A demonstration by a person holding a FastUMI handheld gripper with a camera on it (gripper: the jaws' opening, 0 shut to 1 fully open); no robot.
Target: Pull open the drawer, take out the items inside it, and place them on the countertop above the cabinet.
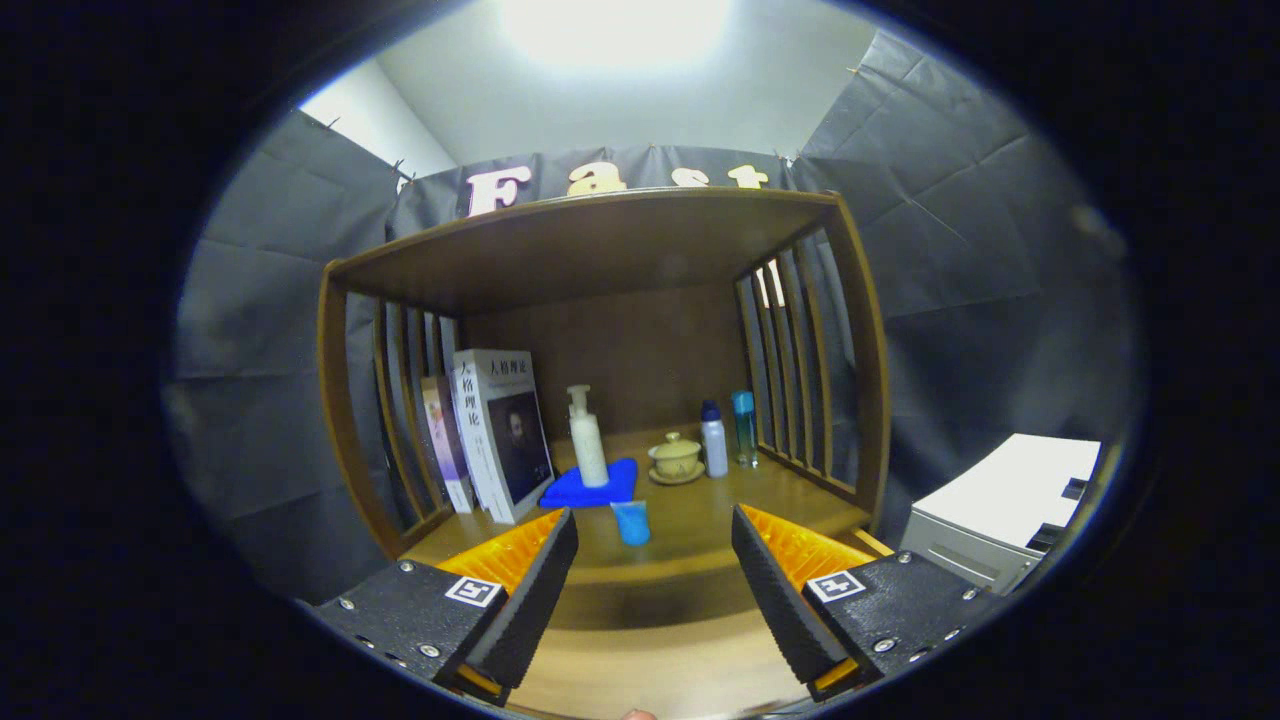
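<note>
My gripper point(655, 545) is open, its two fingers spread wide with nothing between them. Just ahead of the fingers stands a small blue cup point(631, 522) on the wooden countertop point(690, 520) of the cabinet. Beyond the cup lies a blue cloth point(570, 490) with a white pump bottle point(587, 440) standing on it. A lighter wooden surface point(640, 660) lies below the fingers, in front of the countertop's front edge; I cannot tell whether it is the drawer.
The countertop sits inside a wooden shelf frame with slatted sides point(795, 360). Books point(500, 430) lean at the left. A lidded tea bowl on a saucer point(676, 458), a white bottle point(713, 440) and a clear blue-capped bottle point(744, 428) stand at the back right. A white box point(1000, 510) is right of the cabinet.
</note>
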